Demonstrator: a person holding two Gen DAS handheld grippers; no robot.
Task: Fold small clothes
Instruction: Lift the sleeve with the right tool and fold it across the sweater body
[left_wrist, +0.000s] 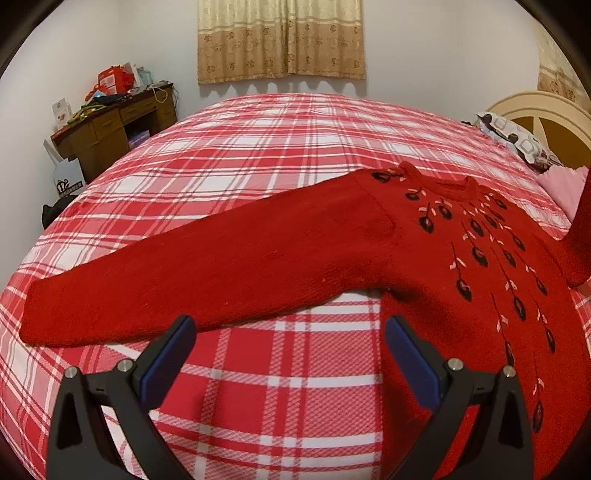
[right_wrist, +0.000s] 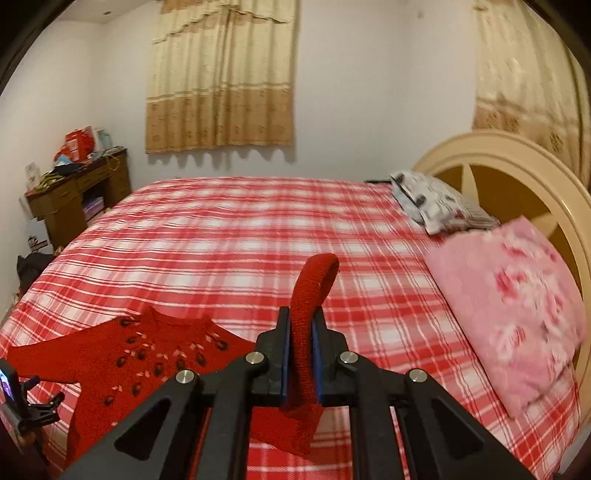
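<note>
Sweater cuff (right_wrist: 308, 332) pinched between closed right gripper (right_wrist: 300, 354) jaws, lifted clear of bed (right_wrist: 258, 229). Left gripper (left_wrist: 290, 354) jaws wide apart, holding nothing, hovering just short of other sleeve (left_wrist: 192, 266). Sweater (left_wrist: 461, 266) body flat on bed, face up, collar toward headboard (right_wrist: 517, 173). Sleeve fold likely under way; next, carrying cuff across chest and laying it flat.

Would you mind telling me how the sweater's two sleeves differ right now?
The left sleeve lies flat and stretched out on the plaid bed; the right sleeve is lifted off it. The left sleeve is untouched, with the open left claw near it; the right sleeve's cuff is pinched in the shut right claw. Both are the same plain red knit.
</note>
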